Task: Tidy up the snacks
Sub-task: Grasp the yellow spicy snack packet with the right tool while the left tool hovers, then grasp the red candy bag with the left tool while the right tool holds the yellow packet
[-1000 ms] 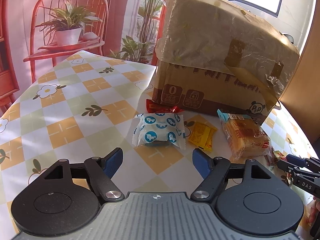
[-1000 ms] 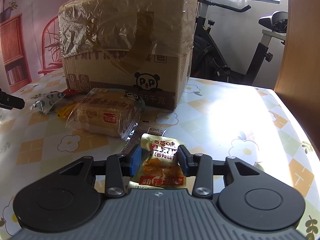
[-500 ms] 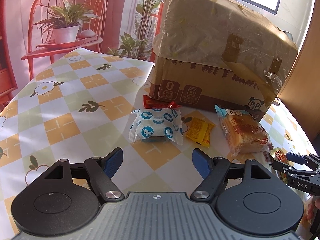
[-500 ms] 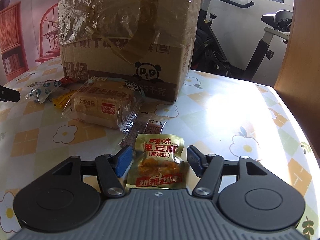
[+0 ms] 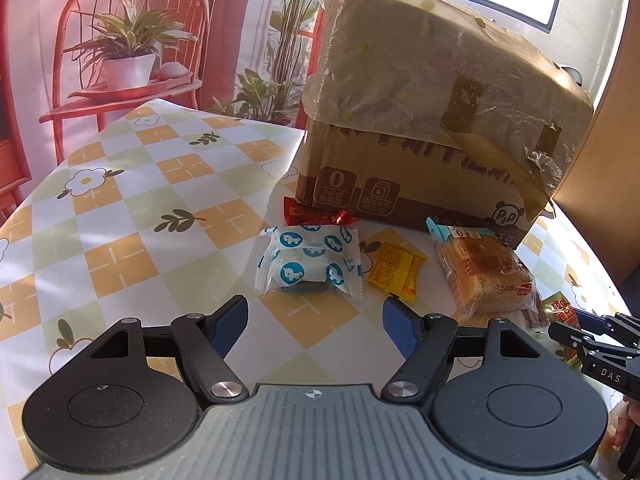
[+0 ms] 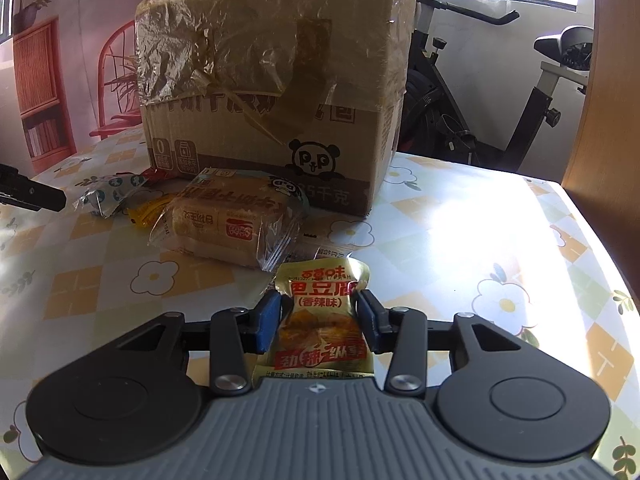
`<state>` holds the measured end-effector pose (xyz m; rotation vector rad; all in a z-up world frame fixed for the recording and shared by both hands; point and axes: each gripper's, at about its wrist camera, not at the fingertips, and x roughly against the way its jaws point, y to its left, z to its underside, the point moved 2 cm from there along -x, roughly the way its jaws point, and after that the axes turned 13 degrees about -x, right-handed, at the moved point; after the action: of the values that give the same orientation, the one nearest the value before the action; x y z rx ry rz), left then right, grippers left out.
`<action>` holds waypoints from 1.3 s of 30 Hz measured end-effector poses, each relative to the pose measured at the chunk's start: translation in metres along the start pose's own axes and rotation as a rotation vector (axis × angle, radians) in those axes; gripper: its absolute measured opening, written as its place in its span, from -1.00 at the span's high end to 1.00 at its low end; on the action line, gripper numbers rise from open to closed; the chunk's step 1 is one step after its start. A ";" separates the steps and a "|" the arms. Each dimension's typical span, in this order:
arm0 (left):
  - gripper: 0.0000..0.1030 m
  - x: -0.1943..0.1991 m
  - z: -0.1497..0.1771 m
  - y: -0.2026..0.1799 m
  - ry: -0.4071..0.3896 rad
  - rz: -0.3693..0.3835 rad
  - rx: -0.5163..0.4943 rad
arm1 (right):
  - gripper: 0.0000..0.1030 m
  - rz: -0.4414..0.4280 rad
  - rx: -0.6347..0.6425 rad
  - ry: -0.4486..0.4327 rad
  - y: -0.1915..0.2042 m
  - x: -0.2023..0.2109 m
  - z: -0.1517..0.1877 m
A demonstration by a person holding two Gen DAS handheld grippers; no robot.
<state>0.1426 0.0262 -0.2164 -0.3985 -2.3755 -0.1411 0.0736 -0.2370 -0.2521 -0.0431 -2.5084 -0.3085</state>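
Where sunlight falls: checkered tablecloth (image 6: 460, 240).

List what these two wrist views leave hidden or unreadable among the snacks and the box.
- Cardboard box: its opening and contents, behind taped plastic film in both views.
- Red packet: mostly hidden, in the left view tucked against the box behind the blue-and-white packet.
- Gold snack packet: lower edge hidden by the right gripper body; pads at its sides.
- Small packet behind the bread: print too small.
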 end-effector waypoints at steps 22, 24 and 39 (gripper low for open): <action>-0.49 -0.132 -0.083 0.015 0.105 0.023 0.006 | 0.14 -0.082 -0.125 -0.084 0.003 0.007 -0.044; -0.49 -0.139 -0.081 0.014 0.125 0.022 -0.005 | 0.14 -0.082 -0.131 -0.081 0.002 0.005 -0.043; 0.10 -0.101 -0.051 -0.006 0.091 0.044 -0.191 | 0.14 -0.077 -0.151 -0.078 0.001 0.004 -0.040</action>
<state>0.2438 -0.0147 -0.2466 -0.5236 -2.2688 -0.3599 0.0934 -0.2456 -0.2177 -0.0189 -2.5628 -0.5373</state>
